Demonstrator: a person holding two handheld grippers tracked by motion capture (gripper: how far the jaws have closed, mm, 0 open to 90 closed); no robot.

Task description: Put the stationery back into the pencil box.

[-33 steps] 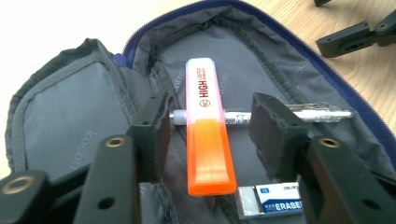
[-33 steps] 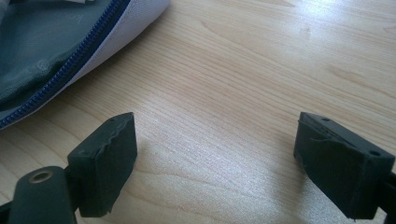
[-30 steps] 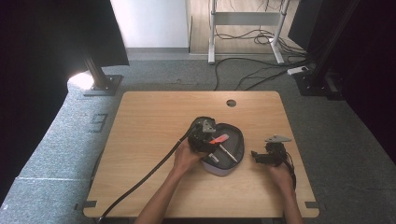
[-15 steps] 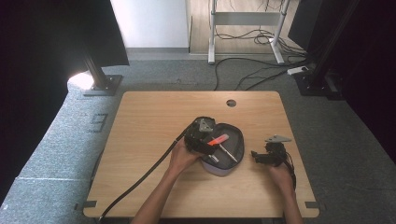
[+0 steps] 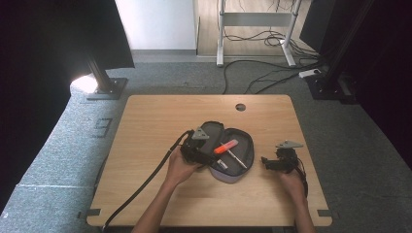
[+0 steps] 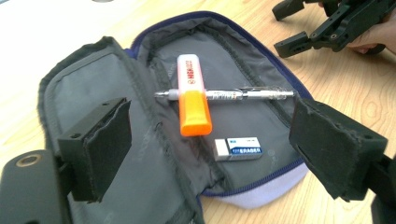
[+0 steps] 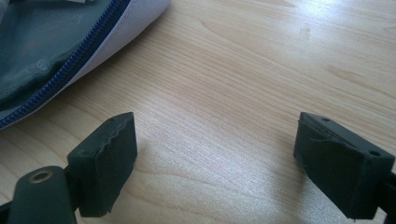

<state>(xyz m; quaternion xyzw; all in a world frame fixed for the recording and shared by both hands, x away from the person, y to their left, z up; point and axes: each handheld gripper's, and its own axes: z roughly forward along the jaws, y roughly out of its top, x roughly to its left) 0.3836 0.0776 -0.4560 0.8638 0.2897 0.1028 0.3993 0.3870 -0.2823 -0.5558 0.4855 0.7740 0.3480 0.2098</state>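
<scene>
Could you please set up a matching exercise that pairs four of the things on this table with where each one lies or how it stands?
Things:
1. orange highlighter
2. mechanical pencil
3. eraser
4. right gripper

Places or states:
a. lies alone on the lining near the case's near edge
b. open above bare wood, right of the pencil case
c. lies across another item
d. lies under another item, its clip end pointing toward the right gripper

Pairs: 1-c, 2-d, 3-a, 4-b
</scene>
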